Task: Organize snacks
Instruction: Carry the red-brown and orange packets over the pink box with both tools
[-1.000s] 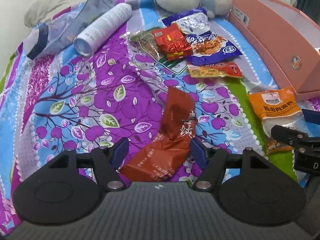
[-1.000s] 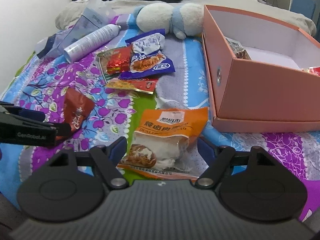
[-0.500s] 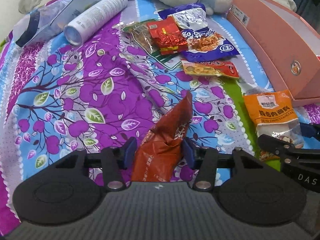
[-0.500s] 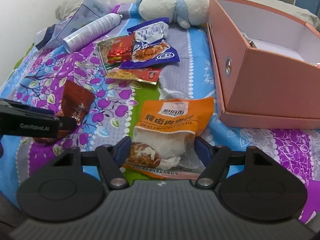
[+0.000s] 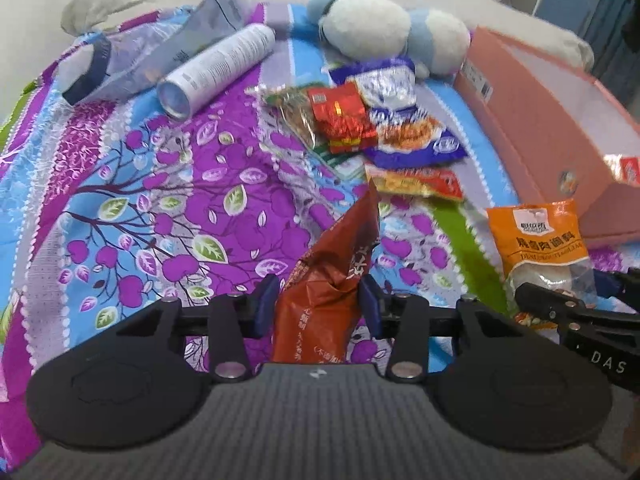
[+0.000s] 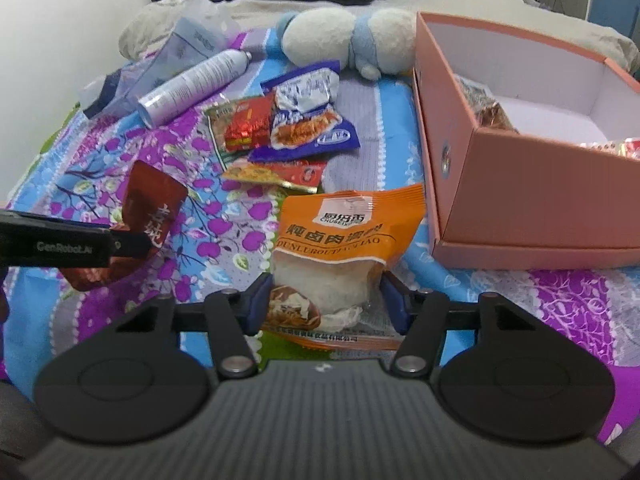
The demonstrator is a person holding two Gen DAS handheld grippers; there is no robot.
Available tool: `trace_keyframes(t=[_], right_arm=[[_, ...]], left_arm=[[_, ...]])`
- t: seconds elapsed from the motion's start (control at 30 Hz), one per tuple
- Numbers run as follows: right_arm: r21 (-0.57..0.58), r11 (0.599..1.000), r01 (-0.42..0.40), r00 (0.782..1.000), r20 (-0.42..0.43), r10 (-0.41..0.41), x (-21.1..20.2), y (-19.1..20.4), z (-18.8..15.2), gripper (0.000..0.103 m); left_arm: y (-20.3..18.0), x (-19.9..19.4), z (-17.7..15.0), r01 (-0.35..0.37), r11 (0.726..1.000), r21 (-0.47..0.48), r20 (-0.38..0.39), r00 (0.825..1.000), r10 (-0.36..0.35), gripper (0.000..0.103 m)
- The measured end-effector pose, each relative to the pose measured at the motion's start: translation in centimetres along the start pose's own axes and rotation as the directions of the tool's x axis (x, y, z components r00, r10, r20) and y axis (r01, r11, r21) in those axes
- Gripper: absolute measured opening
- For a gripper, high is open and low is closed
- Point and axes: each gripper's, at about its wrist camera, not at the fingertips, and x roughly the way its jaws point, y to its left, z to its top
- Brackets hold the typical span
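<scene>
A crumpled red-brown snack packet [image 5: 328,272] stands up between the pads of my left gripper [image 5: 318,300], whose jaws are closing and press on its sides; it is raised off the bedspread. My right gripper [image 6: 326,304] is closing too, with its pads against the lower sides of an orange snack packet [image 6: 344,232] that lies on the bed. The right wrist view shows the red-brown packet [image 6: 152,200] at the left, held by the left gripper's fingers [image 6: 128,240]. An open pink box [image 6: 540,184] with a few snacks inside sits just right of the orange packet.
A pile of several snack packets [image 6: 296,128] lies in the middle of the purple-and-blue bedspread [image 6: 224,240]. Behind it are a white spray can [image 6: 192,84], a clear plastic bag [image 6: 188,44] and a white-and-blue plush toy [image 6: 348,40].
Both grippers' jaws have narrowed onto their packets. The left one has crumpled the red-brown packet and raised it upright off the bed. The orange packet stays on the bed.
</scene>
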Motion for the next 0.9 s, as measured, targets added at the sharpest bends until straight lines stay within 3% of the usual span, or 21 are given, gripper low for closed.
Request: trace_keyframes(t=[0.53,0.9], right_arm=[[0.026,0.999,-0.027,0.996,0.089,0.025,-5.3,-0.9,1.2,0.060],[0.032,0.999,-0.026,0.979,0.203,0.019,-10.9,-2.4,2.6,0.060]], left_arm=[[-1.6,-6.2,0.0,0.081,0.993,-0.081,0.098,0.993,-0.073,0.048],[-6.4,-10.7,2.5,0.191,0.981,-0.024,0.190,0.964,-0.183,0.048]])
